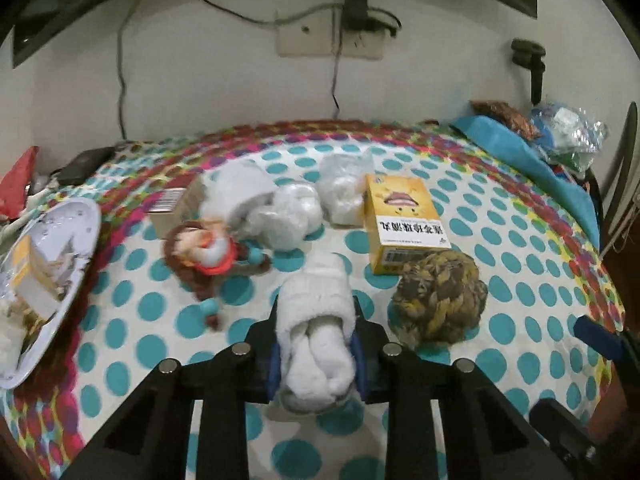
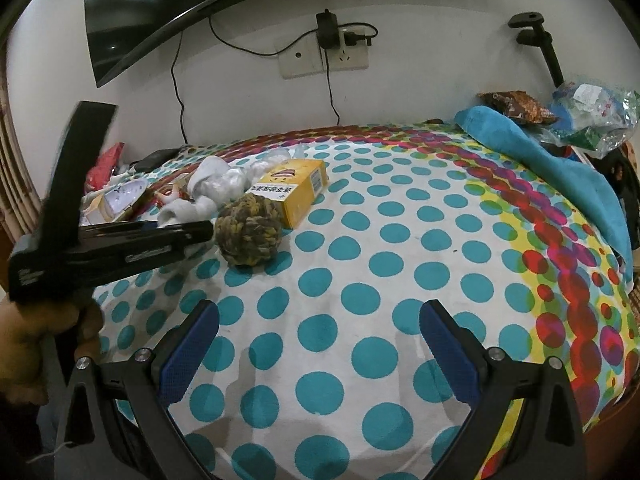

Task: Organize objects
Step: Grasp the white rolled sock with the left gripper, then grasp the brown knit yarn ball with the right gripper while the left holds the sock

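A rolled white sock bundle (image 1: 316, 344) is clamped between the blue pads of the left gripper (image 1: 316, 354), low over the polka-dot cloth (image 2: 360, 292). Just to its right a knotted rope ball (image 1: 438, 300) is seen, with a yellow box (image 1: 404, 220) lying behind that. To the left a doll (image 1: 208, 256) is spread out, white plastic bags (image 1: 288, 212) behind it, and a white tray (image 1: 56, 272) is tilted at the cloth's left edge. The right gripper (image 2: 320, 344) is held with jaws wide apart, nothing between them, over a broad bare stretch of cloth. A teal towel (image 2: 560, 164) is draped along the right edge.
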Tool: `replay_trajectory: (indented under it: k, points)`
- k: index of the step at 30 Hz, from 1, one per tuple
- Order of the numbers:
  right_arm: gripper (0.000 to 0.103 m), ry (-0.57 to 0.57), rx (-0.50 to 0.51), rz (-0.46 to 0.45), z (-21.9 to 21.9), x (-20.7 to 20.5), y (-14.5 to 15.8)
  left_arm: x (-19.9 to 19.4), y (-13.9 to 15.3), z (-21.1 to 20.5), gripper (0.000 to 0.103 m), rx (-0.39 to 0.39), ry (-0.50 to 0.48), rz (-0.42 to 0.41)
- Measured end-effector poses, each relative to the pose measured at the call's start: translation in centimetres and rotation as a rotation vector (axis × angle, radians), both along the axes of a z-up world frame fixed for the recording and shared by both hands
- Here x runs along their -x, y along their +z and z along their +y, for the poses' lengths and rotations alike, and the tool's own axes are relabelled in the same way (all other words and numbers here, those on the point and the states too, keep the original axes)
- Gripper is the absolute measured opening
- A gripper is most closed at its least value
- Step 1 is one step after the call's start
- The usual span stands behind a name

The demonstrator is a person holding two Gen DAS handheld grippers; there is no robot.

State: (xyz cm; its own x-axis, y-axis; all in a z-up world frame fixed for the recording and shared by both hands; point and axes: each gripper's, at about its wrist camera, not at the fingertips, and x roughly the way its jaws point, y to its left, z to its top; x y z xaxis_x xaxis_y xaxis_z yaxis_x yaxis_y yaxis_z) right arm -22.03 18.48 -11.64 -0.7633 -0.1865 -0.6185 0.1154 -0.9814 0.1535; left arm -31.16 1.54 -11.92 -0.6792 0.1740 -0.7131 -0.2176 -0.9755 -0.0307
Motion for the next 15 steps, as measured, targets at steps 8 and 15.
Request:
replay_trajectory:
  k: [8, 15]
  points:
    - [0.1, 0.006, -0.023, -0.009, -1.2, 0.3, 0.2, -0.4, 0.4, -1.9, 0.027, -0.012, 0.037, -0.013]
    - [0.1, 0.024, -0.045, 0.007, -3.9, 3.4, 1.6, -1.7, 1.1, -4.0, 0.027, -0.032, 0.074, 0.008]
